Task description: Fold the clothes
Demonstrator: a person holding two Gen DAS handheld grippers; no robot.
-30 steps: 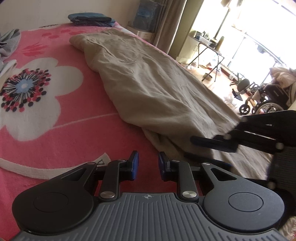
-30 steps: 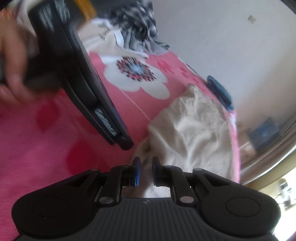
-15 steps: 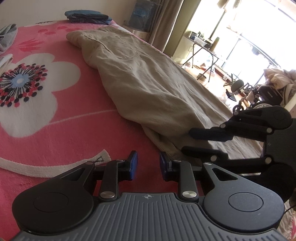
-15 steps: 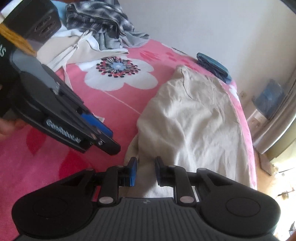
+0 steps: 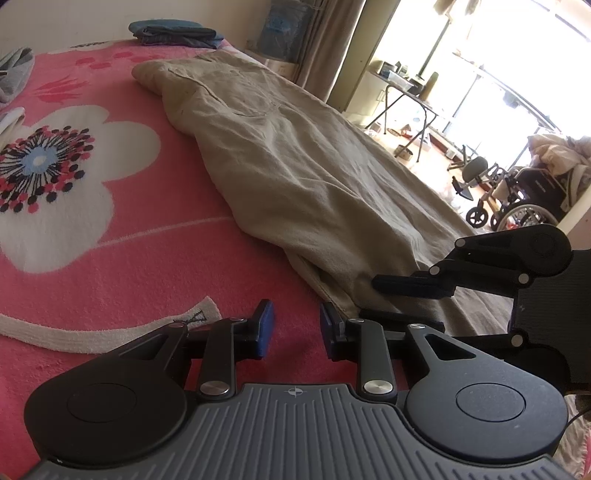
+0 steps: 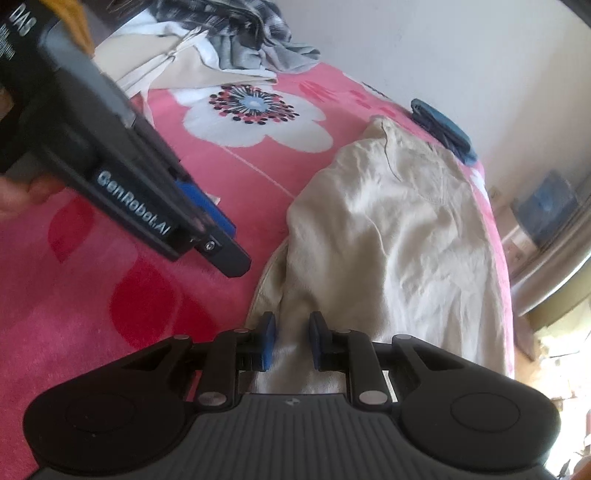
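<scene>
Beige trousers (image 5: 295,166) lie stretched out lengthwise on the pink flowered blanket (image 5: 110,240). My left gripper (image 5: 293,326) hangs open just above the blanket, right beside the near hem, with nothing between its blue pads. My right gripper (image 6: 291,338) stands over the near hem of the trousers (image 6: 399,229). Its pads are apart, with cloth showing under the gap but not pinched. In the left wrist view the right gripper (image 5: 384,301) reaches in from the right, its fingers low on the cloth. The left gripper (image 6: 225,240) shows at the upper left of the right wrist view, held by a hand.
Folded blue clothes (image 5: 173,31) lie at the far end of the bed. A heap of unfolded garments (image 6: 221,48) sits at the far left. The bed's edge runs along the trousers' right side. Beyond it stand a folding table (image 5: 402,88) and a wheelchair (image 5: 524,199).
My right gripper has rolled more level and come down closer over the trouser hem. My left gripper has stayed where it was, still open.
</scene>
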